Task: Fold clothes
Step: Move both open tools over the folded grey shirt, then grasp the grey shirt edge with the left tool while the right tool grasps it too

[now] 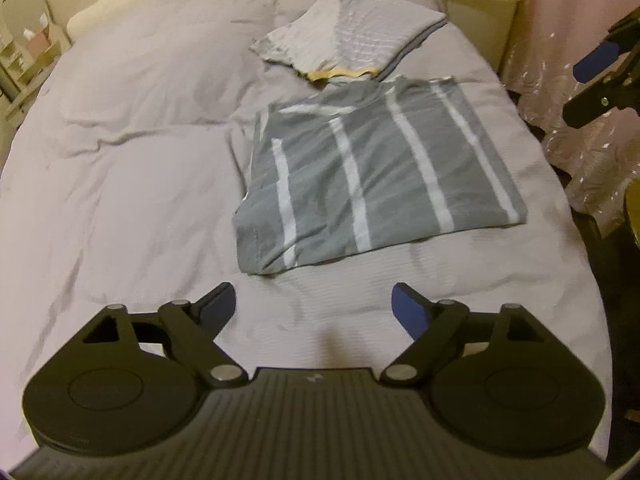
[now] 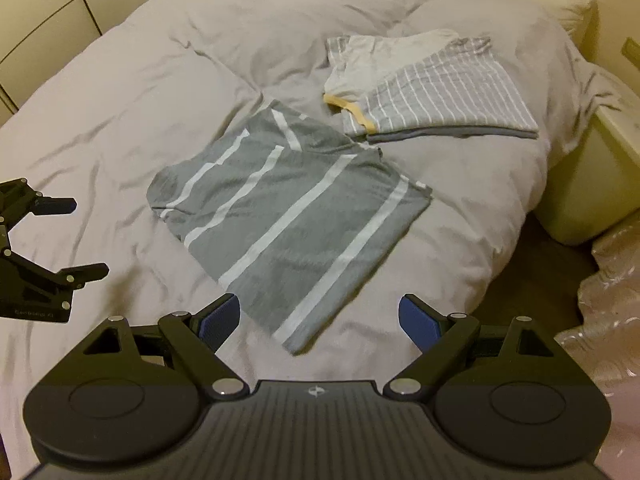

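A grey shirt with wide white stripes [image 1: 372,176] [image 2: 288,216] lies folded flat on the pale bed cover [image 1: 132,184] [image 2: 120,112]. Behind it rests a small stack of folded clothes [image 1: 352,40] [image 2: 432,88], light grey with thin stripes and a yellow trim. My left gripper [image 1: 314,308] [image 2: 82,236] hovers open just short of the shirt's near edge, holding nothing. The right gripper [image 2: 320,316] [image 1: 592,76] is open as well, over the shirt's near corner, empty.
A cream bin or box [image 1: 484,12] [image 2: 580,184] stands beside the bed. Pink speckled fabric [image 1: 580,80] hangs at the right of the left wrist view. A small shelf with a mirror [image 1: 24,40] sits at the far left. Wide bare bed cover lies left of the shirt.
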